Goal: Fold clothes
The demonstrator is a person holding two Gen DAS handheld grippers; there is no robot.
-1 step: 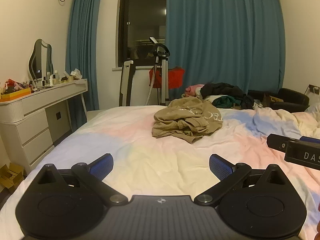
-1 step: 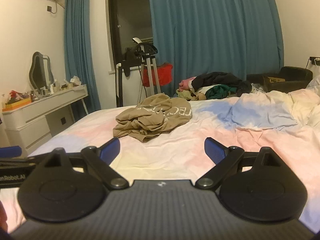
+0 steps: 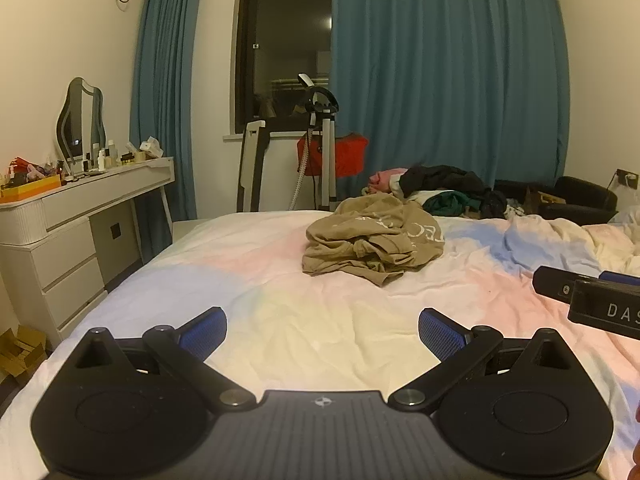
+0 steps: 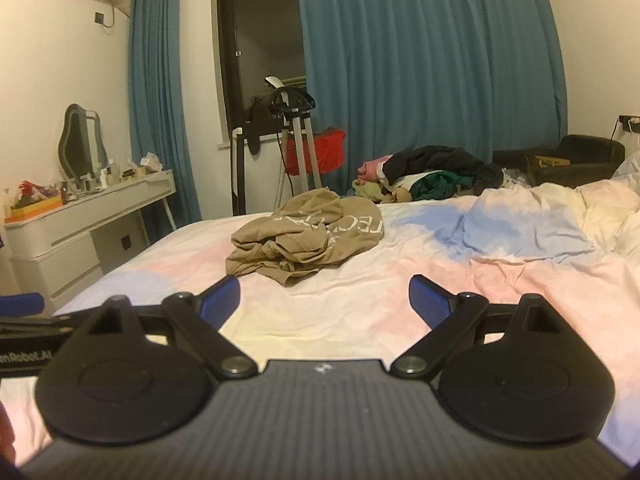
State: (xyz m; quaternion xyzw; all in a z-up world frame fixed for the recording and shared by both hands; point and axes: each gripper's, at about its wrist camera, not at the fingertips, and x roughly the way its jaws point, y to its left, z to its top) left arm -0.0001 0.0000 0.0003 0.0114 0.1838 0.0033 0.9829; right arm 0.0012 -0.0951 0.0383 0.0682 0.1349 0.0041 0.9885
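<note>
A crumpled tan garment with white lettering (image 3: 376, 240) lies in a heap on the bed's pastel sheet (image 3: 248, 280), also in the right wrist view (image 4: 304, 240). My left gripper (image 3: 322, 330) is open and empty, low over the sheet, well short of the garment. My right gripper (image 4: 324, 300) is open and empty, also short of the garment. The right gripper's side shows at the left wrist view's right edge (image 3: 592, 300). The left gripper's side shows at the right wrist view's left edge (image 4: 24, 320).
A pile of dark, pink and green clothes (image 3: 448, 192) lies at the bed's far edge. A white dresser with a mirror and clutter (image 3: 72, 224) stands left of the bed. A garment steamer stand (image 3: 320, 152) and blue curtains are behind. Rumpled bedding (image 4: 560, 220) lies right.
</note>
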